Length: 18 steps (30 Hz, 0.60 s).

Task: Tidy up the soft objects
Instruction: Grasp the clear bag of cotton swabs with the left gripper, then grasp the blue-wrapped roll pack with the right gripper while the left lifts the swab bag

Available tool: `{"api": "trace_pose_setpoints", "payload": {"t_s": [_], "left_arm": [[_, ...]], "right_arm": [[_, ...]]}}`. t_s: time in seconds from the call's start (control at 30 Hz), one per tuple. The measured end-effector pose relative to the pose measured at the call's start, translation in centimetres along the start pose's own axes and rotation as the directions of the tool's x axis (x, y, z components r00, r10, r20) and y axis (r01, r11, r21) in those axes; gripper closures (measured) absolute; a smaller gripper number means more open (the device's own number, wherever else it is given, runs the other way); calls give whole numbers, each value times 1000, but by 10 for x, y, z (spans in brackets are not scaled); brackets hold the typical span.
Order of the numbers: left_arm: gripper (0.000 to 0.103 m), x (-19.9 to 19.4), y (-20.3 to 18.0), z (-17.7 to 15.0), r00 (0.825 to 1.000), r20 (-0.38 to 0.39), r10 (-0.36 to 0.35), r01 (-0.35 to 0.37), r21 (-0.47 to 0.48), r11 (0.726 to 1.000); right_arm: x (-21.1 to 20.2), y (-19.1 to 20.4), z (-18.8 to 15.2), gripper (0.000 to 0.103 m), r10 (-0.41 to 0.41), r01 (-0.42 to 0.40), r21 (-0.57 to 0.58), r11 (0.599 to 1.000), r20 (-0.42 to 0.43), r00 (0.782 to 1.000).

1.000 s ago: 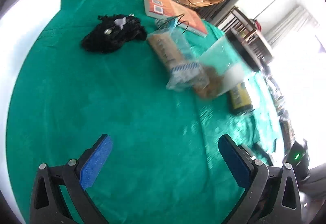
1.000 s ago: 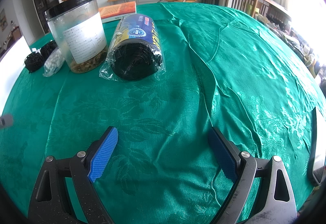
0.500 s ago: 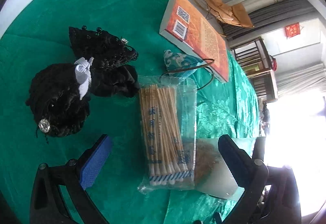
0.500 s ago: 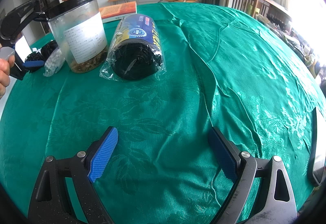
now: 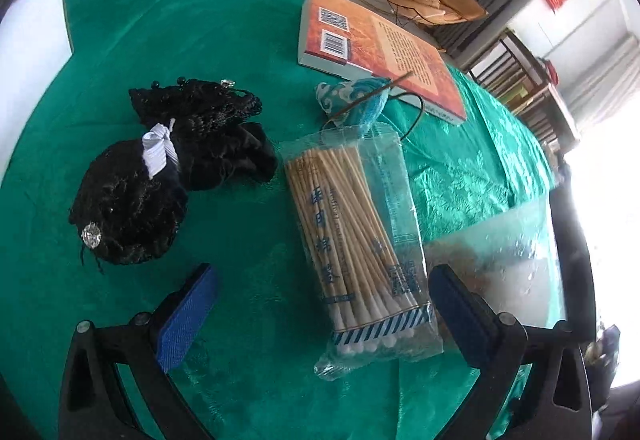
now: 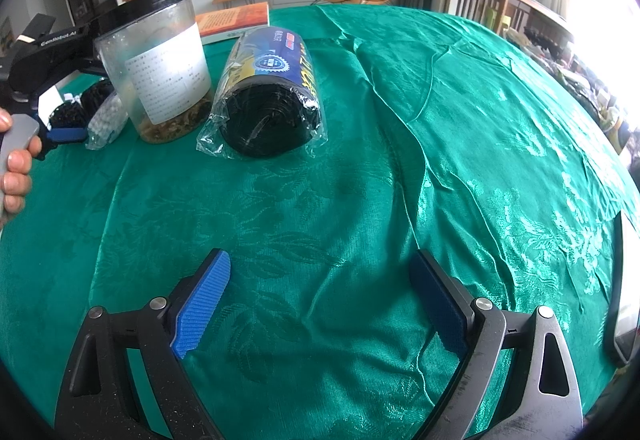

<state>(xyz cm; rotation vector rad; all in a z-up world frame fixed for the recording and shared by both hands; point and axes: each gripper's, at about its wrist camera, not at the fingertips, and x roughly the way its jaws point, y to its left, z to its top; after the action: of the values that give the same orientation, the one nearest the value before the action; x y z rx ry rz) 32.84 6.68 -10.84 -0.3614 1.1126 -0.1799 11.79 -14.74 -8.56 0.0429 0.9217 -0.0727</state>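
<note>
A clear bag of cotton swabs [image 5: 360, 240] lies on the green tablecloth, its near end between the open fingers of my left gripper [image 5: 320, 310]. To its left sit black hair accessories [image 5: 160, 175] with a white bow and a rhinestone. A blue patterned pouch [image 5: 354, 101] lies just beyond the bag. In the right wrist view my right gripper [image 6: 320, 304] is open above bare cloth, well short of a wrapped roll of black bags [image 6: 272, 99]. The left gripper's body [image 6: 48, 51] and a hand [image 6: 16, 167] show at that view's left edge.
A clear plastic jar [image 6: 156, 67] with a black lid stands beside the roll; it also shows blurred as jar [image 5: 504, 260] to the right of the swabs. An orange book [image 5: 380, 51] lies at the far side. A dark device edge [image 6: 620, 300] sits at the right table edge.
My left gripper has swung from the open cloth toward the swab bag and hair accessories, then closed in on the bag. The right gripper has stayed still.
</note>
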Motion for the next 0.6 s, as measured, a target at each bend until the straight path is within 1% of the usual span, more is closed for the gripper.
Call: {"api": "trace_pose_setpoints", "payload": {"t_s": [0.07, 0.17, 0.2, 0.23, 0.27, 0.3, 0.33, 0.4, 0.47, 0.53, 0.57, 0.6], "left_arm": [[0, 1, -5, -6, 999, 18, 43, -44, 60, 997], [0, 5, -14, -10, 993, 47, 105, -110, 122, 986], [1, 6, -15, -12, 991, 61, 123, -131, 149, 980], [4, 6, -16, -15, 988, 78, 130, -142, 172, 975], [23, 3, -16, -17, 986, 108, 126, -145, 192, 971], [54, 0, -15, -19, 986, 130, 100, -126, 215, 968], [65, -2, -15, -21, 989, 127, 78, -106, 236, 966], [68, -12, -12, -27, 987, 132, 97, -129, 267, 955], [68, -24, 1, -43, 994, 89, 60, -82, 281, 956], [68, -41, 15, -67, 998, 50, 41, -55, 310, 949], [67, -53, 21, -82, 998, 40, 45, -56, 334, 941], [63, -63, 27, -97, 997, 43, 57, -69, 356, 932]], "right_arm": [[0, 0, 0, 10, 0, 0, 0, 1000, 0, 1000], [0, 0, 0, 10, 0, 0, 0, 1000, 0, 1000], [0, 0, 0, 10, 0, 0, 0, 1000, 0, 1000], [0, 0, 0, 10, 0, 0, 0, 1000, 0, 1000], [0, 0, 0, 10, 0, 0, 0, 1000, 0, 1000], [0, 0, 0, 10, 0, 0, 0, 1000, 0, 1000], [0, 0, 0, 10, 0, 0, 0, 1000, 0, 1000], [0, 0, 0, 10, 0, 0, 0, 1000, 0, 1000], [0, 0, 0, 10, 0, 0, -1, 1000, 0, 1000], [0, 0, 0, 10, 1, -1, 0, 1000, 0, 1000], [0, 0, 0, 10, 0, 0, 0, 1000, 0, 1000], [0, 0, 0, 10, 0, 0, -1, 1000, 0, 1000]]}}
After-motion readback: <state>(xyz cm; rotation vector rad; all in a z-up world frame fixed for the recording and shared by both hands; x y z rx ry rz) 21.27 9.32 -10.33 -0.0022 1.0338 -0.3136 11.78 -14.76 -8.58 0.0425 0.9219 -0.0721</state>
